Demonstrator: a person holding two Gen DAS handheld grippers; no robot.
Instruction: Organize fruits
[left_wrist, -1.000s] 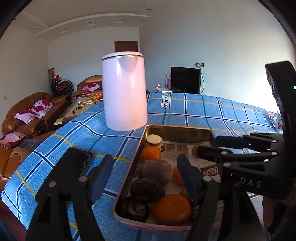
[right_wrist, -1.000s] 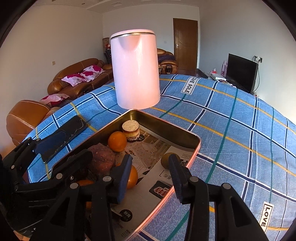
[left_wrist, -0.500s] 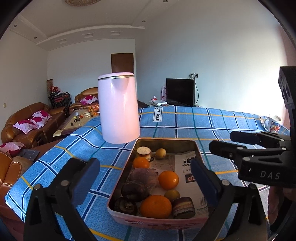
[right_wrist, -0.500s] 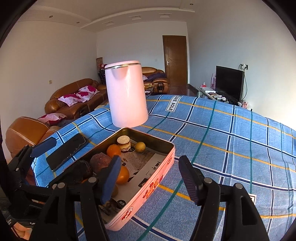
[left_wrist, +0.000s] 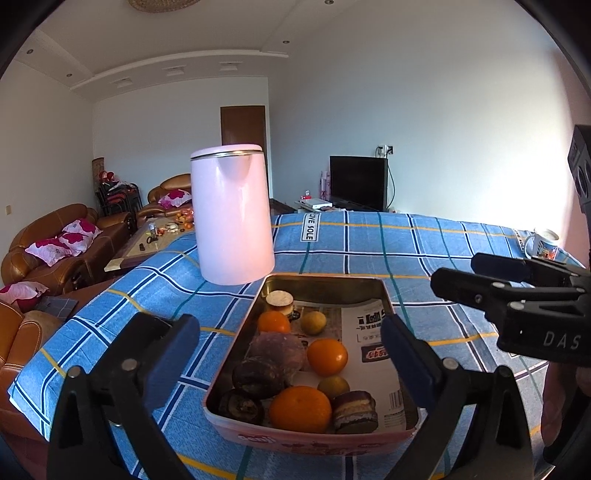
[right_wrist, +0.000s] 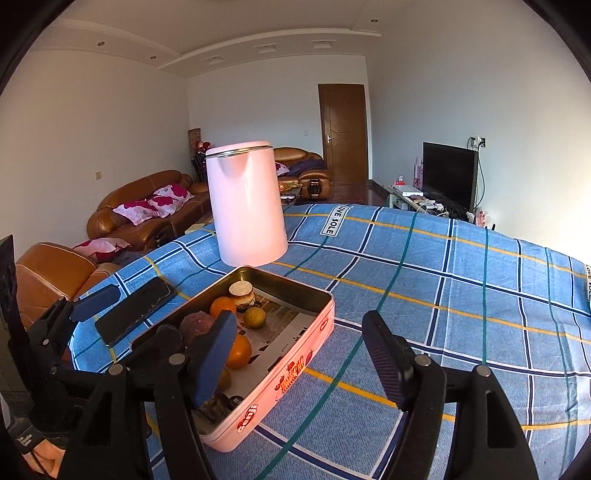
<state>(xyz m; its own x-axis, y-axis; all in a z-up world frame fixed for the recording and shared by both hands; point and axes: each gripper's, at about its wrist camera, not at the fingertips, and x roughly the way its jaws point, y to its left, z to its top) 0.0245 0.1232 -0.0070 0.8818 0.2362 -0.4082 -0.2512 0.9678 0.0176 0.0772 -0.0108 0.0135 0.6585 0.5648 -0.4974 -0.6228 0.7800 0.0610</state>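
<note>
Fingers: your left gripper (left_wrist: 290, 345) and right gripper (right_wrist: 299, 354) gape wide, just opened, holding nothing.
Fruit: tin (left_wrist: 400, 432) lies ahead between your left fingers, nearer that hand.

fruits (left_wrist: 327, 357): oranges, small yellow ones | in pink tin (left_wrist: 314, 441) | on newspaper lining

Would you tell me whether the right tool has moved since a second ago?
Yes. The right tool has backed away from the tin, which looks smaller now, jaws just opened, nothing between them.
</note>
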